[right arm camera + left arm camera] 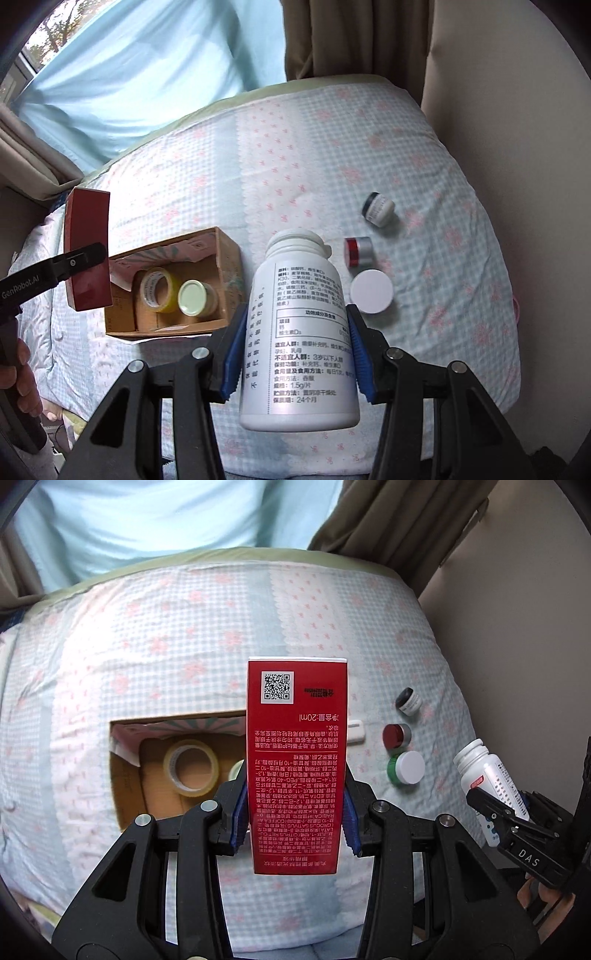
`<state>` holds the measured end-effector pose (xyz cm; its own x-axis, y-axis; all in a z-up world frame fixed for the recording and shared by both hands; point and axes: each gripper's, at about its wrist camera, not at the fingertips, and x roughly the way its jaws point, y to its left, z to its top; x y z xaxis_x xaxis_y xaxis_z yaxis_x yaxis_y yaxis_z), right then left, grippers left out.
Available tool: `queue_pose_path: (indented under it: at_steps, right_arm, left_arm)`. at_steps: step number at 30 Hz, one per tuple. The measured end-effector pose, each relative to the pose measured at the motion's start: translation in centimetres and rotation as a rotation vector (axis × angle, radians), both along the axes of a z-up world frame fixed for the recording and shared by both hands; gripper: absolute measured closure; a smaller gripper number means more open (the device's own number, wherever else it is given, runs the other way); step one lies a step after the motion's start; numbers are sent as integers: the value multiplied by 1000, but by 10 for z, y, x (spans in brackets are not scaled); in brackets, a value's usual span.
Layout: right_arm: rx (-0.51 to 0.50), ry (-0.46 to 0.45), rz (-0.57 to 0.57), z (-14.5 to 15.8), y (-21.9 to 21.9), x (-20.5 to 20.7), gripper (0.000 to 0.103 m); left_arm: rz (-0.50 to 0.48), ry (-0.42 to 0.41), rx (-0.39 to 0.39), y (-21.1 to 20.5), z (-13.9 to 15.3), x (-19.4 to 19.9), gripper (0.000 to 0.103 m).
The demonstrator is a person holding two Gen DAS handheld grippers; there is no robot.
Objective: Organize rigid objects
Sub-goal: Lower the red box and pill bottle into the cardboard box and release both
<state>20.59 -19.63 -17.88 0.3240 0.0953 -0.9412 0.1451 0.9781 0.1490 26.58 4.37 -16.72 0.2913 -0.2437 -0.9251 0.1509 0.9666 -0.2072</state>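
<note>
My left gripper (295,812) is shut on a tall red carton (297,760) with white print, held upright above the bed just right of the open cardboard box (125,794). The carton also shows in the right wrist view (88,251) above the box (229,266). My right gripper (297,354) is shut on a white pill bottle (299,332), seen at the right in the left wrist view (487,775). The box holds a roll of clear tape (157,290) and a pale-lidded jar (194,297).
On the checked quilt (443,277) right of the box lie a black-capped small jar (378,208), a red and silver jar (356,251) and a white-lidded green jar (371,291). A white flat item (356,731) lies behind the carton. A wall (517,110) stands right; curtains hang behind.
</note>
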Motion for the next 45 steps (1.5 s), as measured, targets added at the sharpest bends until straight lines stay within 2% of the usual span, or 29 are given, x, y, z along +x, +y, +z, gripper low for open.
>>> queue_pose_path:
  at_steps: [3,7,12,17,22,28,32,39,45]
  right_arm:
    - [26,-20,40,7,38,10,57]
    - [49,-30,78,8,87,25,57]
    - [87,-5,103,-12,134,49,57]
    - [122,51,127,-40,167,74,57]
    - [139,134,166,-85,189,96,57]
    - [202,261,130,-146,192,111,57]
    - [219,318,107,-177,190,123,57]
    - [250,366,115,-204,194,139,57]
    - [278,405,116,-212,196,145,56]
  left_arm:
    - [37,0,8,43,2,1,66]
    - [68,18,22,96,-10,2,66]
    - [95,65,38,140,-39,7,66]
    - [125,115,45,163,-77,10,66]
    - [148,202,51,163,-121,21,66]
    - [146,306,79,156,-177,40,66]
    - [166,355,90,154,-201,56,66]
    - [174,425,113,153,-229,78,66]
    - [120,454,147,146,-239,83,65]
